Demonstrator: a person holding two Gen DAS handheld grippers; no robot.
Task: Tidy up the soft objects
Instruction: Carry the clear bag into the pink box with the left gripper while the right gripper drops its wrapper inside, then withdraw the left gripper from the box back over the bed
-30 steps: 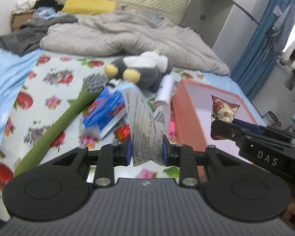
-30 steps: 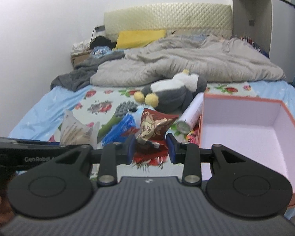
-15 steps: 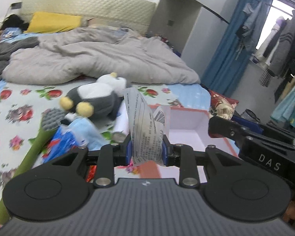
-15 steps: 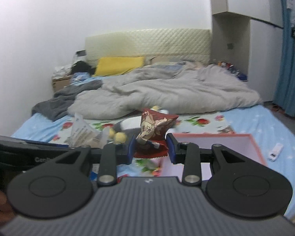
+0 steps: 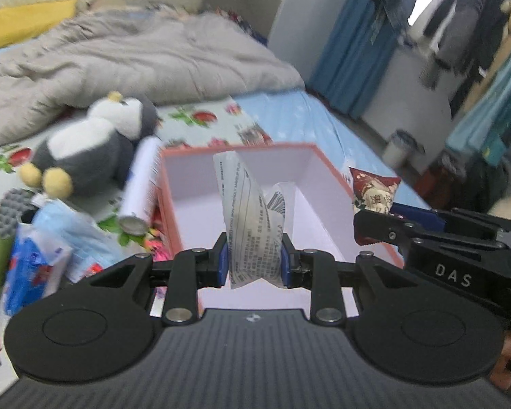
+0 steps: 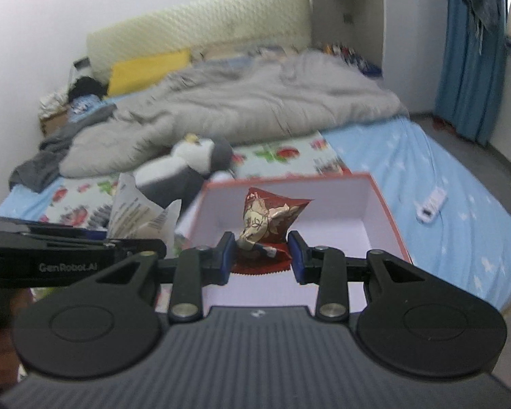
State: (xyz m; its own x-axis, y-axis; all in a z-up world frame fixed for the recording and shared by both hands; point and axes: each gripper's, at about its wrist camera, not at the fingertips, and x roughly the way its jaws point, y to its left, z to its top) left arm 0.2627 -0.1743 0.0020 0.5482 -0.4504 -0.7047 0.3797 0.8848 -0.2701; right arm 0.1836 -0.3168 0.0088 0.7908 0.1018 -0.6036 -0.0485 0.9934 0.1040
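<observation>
My left gripper [image 5: 254, 264] is shut on a white printed packet [image 5: 252, 225] and holds it over the open orange box [image 5: 236, 150] with a pale inside. My right gripper [image 6: 262, 255] is shut on a red snack bag [image 6: 267, 220] and holds it over the same box [image 6: 381, 201]. The red bag also shows in the left wrist view [image 5: 373, 191], and the white packet in the right wrist view [image 6: 136, 209]. A grey and white penguin plush [image 5: 95, 143] lies on the bed left of the box.
A white tube [image 5: 141, 187], blue packets [image 5: 47, 252] and a green brush [image 5: 3, 225] lie left of the box on the flowered sheet. A grey quilt [image 6: 248, 109] covers the far bed. A white remote [image 6: 431, 204] lies on the blue sheet at right.
Both grippers have swung right and forward with their packets, from over the clutter to over the open box. Both stay shut.
</observation>
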